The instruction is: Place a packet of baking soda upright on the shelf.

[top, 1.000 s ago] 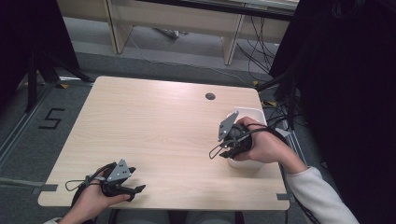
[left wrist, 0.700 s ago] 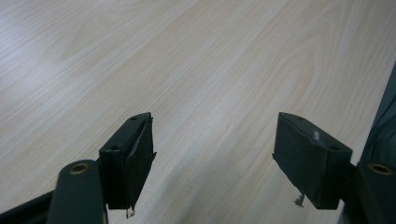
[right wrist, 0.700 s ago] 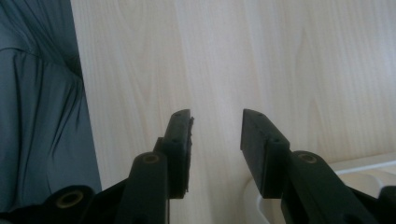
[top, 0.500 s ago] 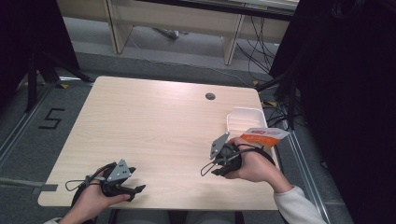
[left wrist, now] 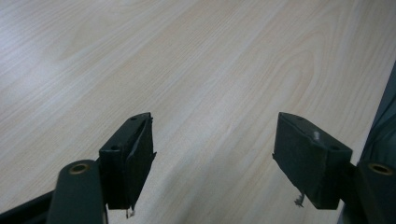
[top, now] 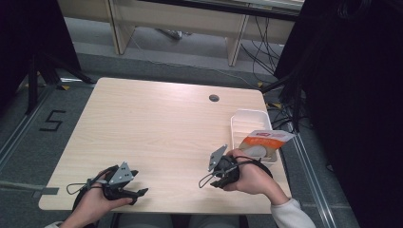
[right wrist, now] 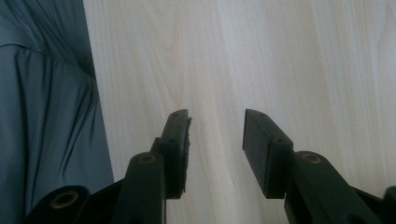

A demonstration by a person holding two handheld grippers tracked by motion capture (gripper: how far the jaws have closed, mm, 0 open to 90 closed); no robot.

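Wooden table (top: 157, 123); cables (top: 266, 42) behind

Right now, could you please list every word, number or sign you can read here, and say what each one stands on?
"5": a black numeral on the grey floor left of the light wooden table.
Red label with print on the orange and white packet in the white plastic tray: too small and blurred to read.

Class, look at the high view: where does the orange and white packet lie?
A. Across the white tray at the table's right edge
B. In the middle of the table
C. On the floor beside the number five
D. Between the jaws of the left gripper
A: the orange and white packet rests across the near end of the white tray at the right edge of the table.
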